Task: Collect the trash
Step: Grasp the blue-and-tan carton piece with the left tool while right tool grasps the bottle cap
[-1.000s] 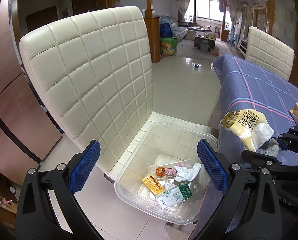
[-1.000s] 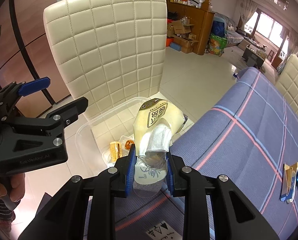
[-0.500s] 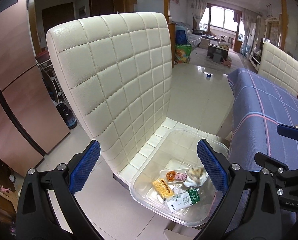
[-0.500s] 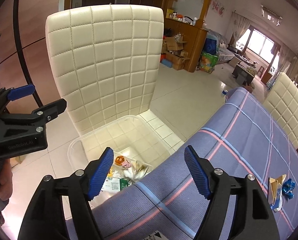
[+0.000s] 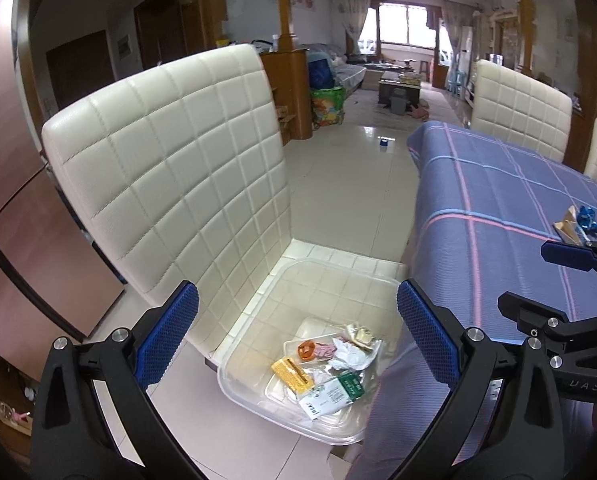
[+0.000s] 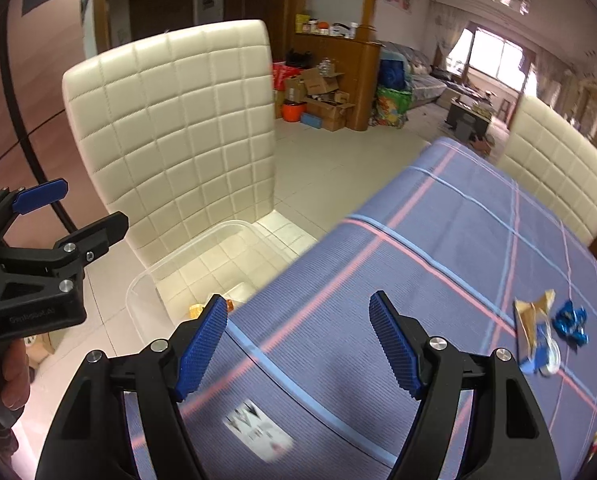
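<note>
Left gripper (image 5: 298, 332) is spread wide, holding nothing; just ahead of and below its fingers the clear bin (image 5: 258, 394) sits on the white chair (image 5: 170, 184), holding wrappers and a green-white carton (image 5: 332, 396). Right gripper (image 6: 298, 344) is likewise parted and unloaded over the blue tablecloth (image 6: 438, 248); remaining trash (brown-and-blue wrappers (image 6: 538, 336)) lies ahead to its right.

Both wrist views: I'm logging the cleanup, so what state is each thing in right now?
Left gripper: open, empty, above the bin.
Right gripper: open, empty, over the tablecloth.
Clear bin: on the chair seat, lidless, holding several wrappers.
Green-and-white carton: lying flat in the bin.
Blue foil wrapper: crumpled, on the table.
Torn tan packet: on the table, uncollected.
</note>
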A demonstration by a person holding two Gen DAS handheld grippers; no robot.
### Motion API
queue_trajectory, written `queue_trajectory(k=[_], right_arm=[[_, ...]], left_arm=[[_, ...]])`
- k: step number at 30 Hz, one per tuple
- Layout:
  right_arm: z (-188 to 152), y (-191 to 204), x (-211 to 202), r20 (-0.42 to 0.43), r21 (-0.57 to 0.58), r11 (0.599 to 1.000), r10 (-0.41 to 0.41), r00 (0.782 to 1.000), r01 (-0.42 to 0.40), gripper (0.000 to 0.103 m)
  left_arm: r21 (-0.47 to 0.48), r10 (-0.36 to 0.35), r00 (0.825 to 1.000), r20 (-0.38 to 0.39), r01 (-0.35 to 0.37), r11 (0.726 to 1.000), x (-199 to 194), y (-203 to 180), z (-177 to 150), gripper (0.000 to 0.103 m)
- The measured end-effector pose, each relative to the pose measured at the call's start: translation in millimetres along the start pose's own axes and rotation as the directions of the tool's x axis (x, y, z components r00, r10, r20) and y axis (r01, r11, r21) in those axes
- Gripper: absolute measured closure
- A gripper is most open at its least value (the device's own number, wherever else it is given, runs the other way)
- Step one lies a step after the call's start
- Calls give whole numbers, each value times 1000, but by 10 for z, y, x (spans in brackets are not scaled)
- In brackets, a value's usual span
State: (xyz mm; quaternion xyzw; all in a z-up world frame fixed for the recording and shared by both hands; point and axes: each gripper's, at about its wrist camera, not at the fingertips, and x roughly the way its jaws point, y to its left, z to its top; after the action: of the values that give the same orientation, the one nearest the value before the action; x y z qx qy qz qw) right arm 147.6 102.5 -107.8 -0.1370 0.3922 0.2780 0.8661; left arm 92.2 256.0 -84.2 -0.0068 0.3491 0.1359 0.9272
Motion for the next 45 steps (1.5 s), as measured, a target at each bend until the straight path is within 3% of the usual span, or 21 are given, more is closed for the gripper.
queue_trajectory(k=[8,16,25,29,40,45], right_arm=[[-363,-677,-349,11,117,990,-78,997,76,31],[-820,-1548,-689,-2,271,948,-171,985,165,31],[-1231,-2478,-866,-46,417,876,-244,969,241,31],[-1267,-2738,-775,-69,441,865,-235,970,241,31],[-1194,-2871,-432,-87,380,895,-217,972,234,31],[-1046,-2855,-291,-82,364,908,-192,978,209,31]], left_arm=[[105,-99,995,7,98,990,-124,-774,130,4],[239,-203,979,-24,203,949,-148,-1797,168,4],[296,-305,945,-120,327,897,50,-2776,201,4],[300,-332,924,-187,376,877,274,-3156,225,4],[251,-298,915,-272,366,896,912,-3626,559,4],[221,-285,918,-278,350,910,1063,-3556,607,4]])
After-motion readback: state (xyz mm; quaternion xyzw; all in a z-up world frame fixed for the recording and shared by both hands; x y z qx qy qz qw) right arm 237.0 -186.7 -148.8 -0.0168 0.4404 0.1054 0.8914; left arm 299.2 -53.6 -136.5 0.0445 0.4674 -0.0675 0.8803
